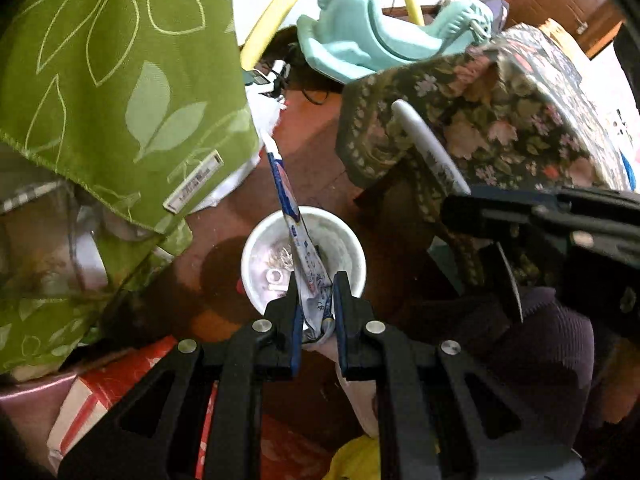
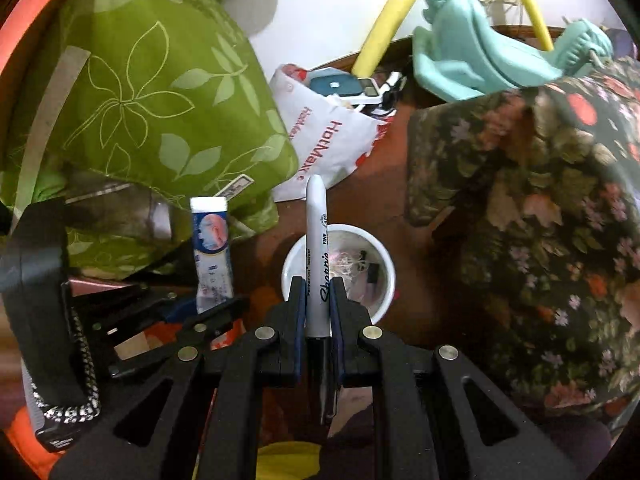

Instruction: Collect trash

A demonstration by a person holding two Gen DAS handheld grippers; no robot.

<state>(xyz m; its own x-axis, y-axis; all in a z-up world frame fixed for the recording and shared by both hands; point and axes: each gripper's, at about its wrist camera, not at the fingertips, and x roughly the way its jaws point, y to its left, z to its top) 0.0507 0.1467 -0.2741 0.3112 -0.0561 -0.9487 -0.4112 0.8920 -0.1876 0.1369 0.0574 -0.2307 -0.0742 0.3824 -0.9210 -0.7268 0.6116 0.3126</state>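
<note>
My left gripper point(image 1: 314, 280) is shut on a flattened white-and-blue tube point(image 1: 298, 240), held above a white cup point(image 1: 348, 240) on the brown floor. The cup holds small scraps. My right gripper point(image 2: 318, 284) is shut on a grey Sharpie marker point(image 2: 317, 240), held upright over the same cup point(image 2: 384, 276). The marker point(image 1: 430, 148) and right gripper also show at the right of the left wrist view. The tube point(image 2: 212, 252) and left gripper point(image 2: 224, 304) show at the left of the right wrist view.
A green leaf-print cushion point(image 1: 120, 80) lies left. Dark floral fabric point(image 2: 540, 200) covers furniture at right. A white HotMax bag point(image 2: 332, 140), a teal plastic toy point(image 2: 480, 60) and a yellow hoop point(image 2: 380, 36) lie beyond. Red-and-white packaging point(image 1: 100, 400) sits below left.
</note>
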